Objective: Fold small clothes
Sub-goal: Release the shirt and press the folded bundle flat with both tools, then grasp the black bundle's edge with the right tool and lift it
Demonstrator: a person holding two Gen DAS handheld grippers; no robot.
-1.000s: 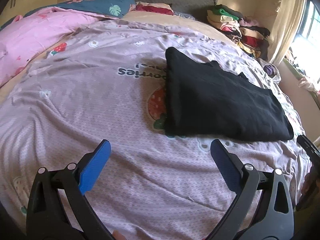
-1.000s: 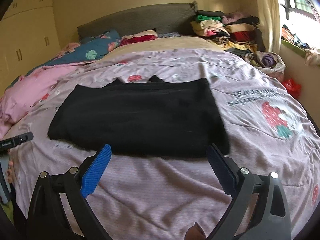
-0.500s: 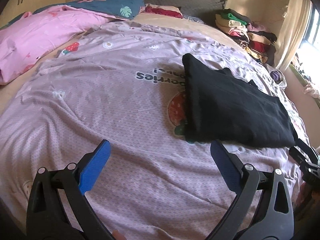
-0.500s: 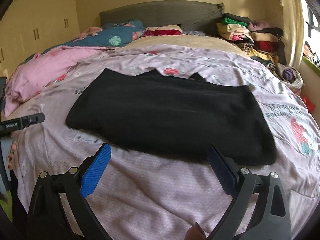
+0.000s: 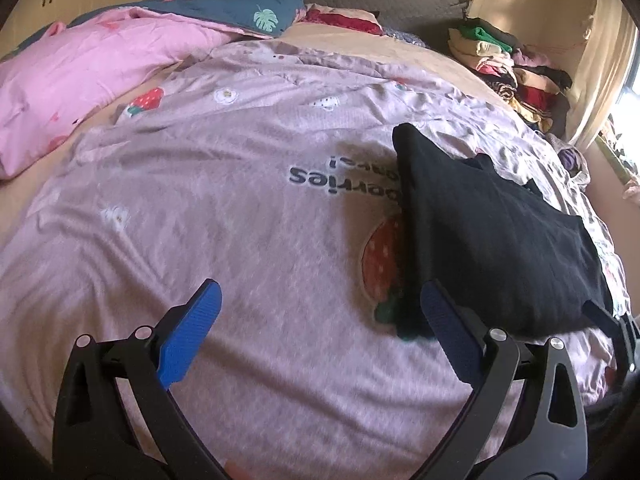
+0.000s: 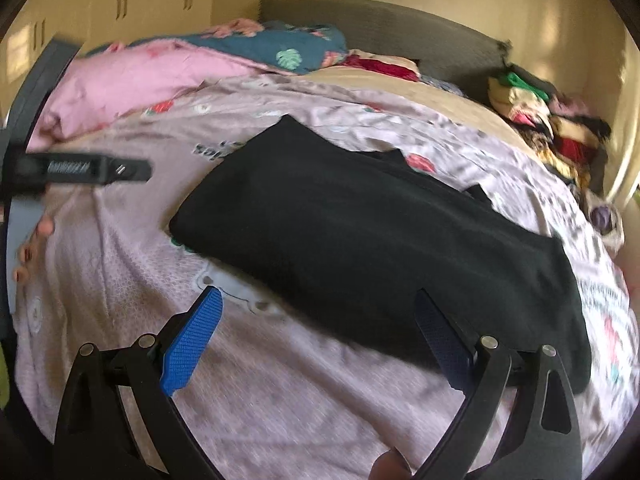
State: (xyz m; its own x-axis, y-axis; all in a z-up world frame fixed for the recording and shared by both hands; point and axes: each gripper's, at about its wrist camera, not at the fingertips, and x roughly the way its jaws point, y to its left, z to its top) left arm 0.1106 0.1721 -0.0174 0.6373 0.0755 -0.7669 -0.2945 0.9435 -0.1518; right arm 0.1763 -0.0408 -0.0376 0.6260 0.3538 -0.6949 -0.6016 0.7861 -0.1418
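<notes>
A black garment (image 5: 492, 236) lies folded flat on the lilac strawberry-print bedcover (image 5: 224, 208); it also shows in the right wrist view (image 6: 372, 240). My left gripper (image 5: 320, 328) is open and empty, hovering just left of the garment's near left corner. My right gripper (image 6: 318, 332) is open and empty, just above the garment's near edge. The left gripper's body (image 6: 80, 168) shows at the left edge of the right wrist view.
A pink duvet (image 5: 88, 64) and a blue leaf-print pillow (image 5: 248, 8) lie at the head of the bed. A stack of folded clothes (image 5: 504, 60) sits at the far right by the curtain. A grey headboard (image 6: 380, 24) stands behind.
Both grippers have swung right to left and moved closer to the garment. The garment has not moved. Both jaws stay open.
</notes>
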